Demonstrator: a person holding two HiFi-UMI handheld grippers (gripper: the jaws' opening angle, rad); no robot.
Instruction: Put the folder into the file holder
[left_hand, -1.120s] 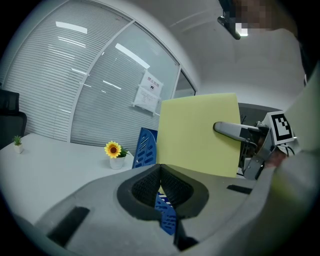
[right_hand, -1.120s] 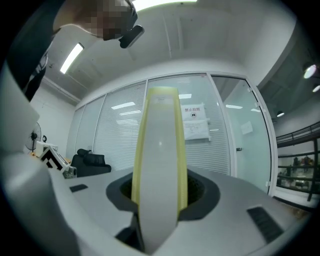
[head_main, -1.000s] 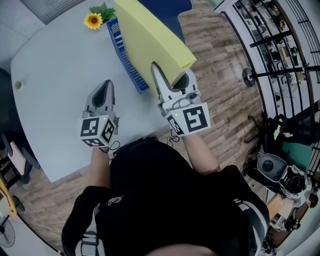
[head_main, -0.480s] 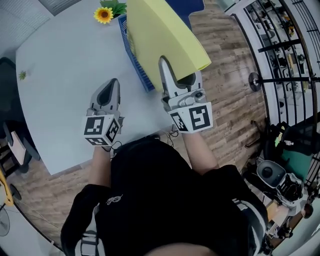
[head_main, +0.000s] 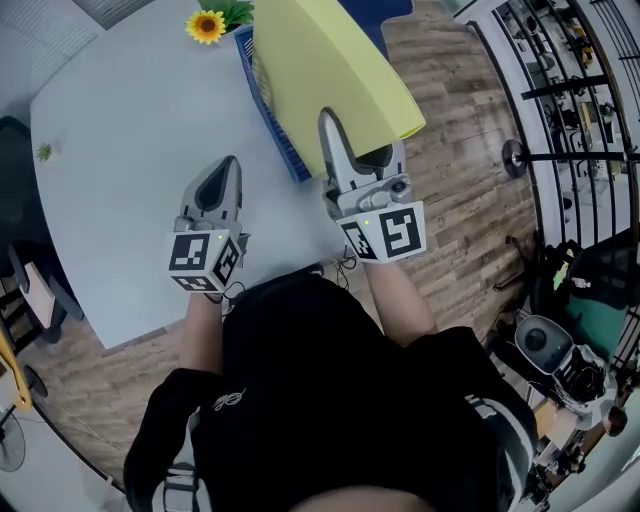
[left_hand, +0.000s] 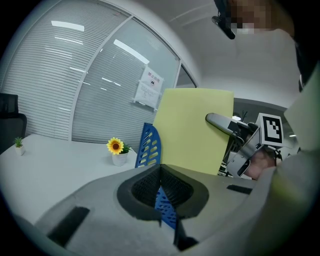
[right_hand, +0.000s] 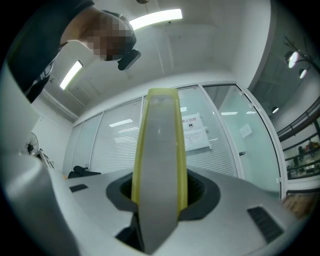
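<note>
Your right gripper (head_main: 336, 150) is clamped on the yellow folder (head_main: 320, 70). Its own view shows the folder edge-on between the jaws, a grey strip with yellow along both sides, and the pads press on it from left and right. You hold the folder upright over the far right part of the white table (head_main: 120, 150), with the wide yellow face turned toward your left side. From the head view the folder overlaps the blue file holder (head_main: 268, 120), which stands on the table near its far right edge. In the left gripper view the holder's slotted blue end panel rises just to the left of the folder. The folder's lower edge is hidden in every view, so I cannot tell whether it has entered a slot. Your left gripper (head_main: 222, 175) has its jaws together with nothing between them, and only a sliver of the blue holder shows past them. It sits over the near part of the table, well apart from the folder and beside your right gripper. A small potted sunflower (head_main: 207, 25) stands on the table just left of the holder's far end. A tiny green plant (head_main: 44, 152) sits near the table's left edge.
</note>
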